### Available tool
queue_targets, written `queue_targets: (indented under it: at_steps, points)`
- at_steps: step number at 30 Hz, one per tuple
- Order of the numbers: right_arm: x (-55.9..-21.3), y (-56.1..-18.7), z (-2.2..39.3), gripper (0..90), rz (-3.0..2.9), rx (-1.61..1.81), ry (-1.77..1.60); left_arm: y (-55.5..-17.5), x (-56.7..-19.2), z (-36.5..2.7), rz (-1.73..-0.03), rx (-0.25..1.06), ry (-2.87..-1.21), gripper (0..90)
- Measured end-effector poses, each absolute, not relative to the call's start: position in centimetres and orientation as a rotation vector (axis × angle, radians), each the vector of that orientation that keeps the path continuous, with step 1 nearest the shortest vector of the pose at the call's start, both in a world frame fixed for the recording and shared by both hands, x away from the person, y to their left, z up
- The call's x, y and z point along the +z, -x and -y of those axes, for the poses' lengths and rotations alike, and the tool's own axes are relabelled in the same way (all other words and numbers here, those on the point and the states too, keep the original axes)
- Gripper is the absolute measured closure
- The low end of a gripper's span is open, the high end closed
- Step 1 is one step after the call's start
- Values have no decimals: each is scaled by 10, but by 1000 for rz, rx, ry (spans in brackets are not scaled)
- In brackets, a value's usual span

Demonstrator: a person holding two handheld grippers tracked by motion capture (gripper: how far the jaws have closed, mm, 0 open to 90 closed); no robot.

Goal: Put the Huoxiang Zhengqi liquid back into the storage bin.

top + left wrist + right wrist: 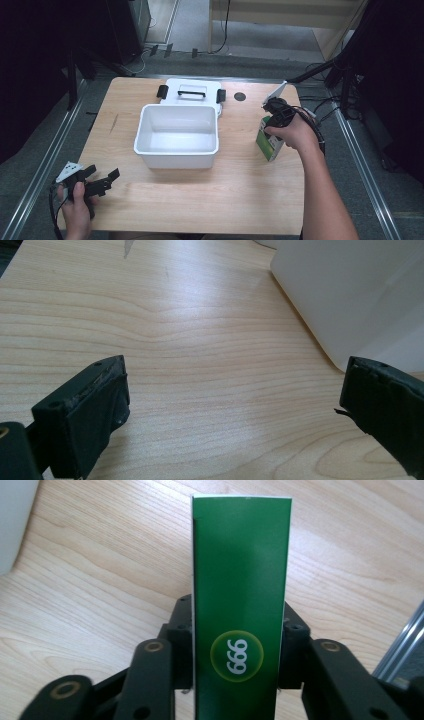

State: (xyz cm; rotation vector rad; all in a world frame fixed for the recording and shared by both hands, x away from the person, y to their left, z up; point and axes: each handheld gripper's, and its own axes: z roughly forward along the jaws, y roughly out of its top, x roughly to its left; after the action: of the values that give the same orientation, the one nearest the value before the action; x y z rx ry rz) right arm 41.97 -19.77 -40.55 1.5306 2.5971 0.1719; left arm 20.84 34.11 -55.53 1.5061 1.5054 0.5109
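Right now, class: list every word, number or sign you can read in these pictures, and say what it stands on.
"666" or "999", depending on which way up: in a yellow-green circle on the green box held by the right gripper.
Print on the box's front, in the high view: too small to read.

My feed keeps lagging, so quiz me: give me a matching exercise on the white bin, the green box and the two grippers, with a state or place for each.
Things:
1. white bin
2. green box
3. left gripper
4. right gripper

States:
A. open, over bare wood at the near left corner
B. clamped between two jaws
C. open-topped, empty, mid-table
D. shut on a carton, right of the bin

Pairs: 1-C, 2-B, 3-A, 4-D
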Motion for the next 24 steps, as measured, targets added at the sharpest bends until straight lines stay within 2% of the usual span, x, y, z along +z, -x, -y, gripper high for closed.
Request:
queue_targets:
  at_steps: [10,17,24]
  points:
    - [-401,-410,183,647,-2749,161,-1175,-208,-555,-341,-1505,510,-1507,6]
    - [-381,-399,167,644,-2781,234,-876,-208,-555,-341,-1505,508,-1506,6]
    - [-358,-393,156,644,-2813,276,-727,-209,-555,-341,-1505,509,-1502,6]
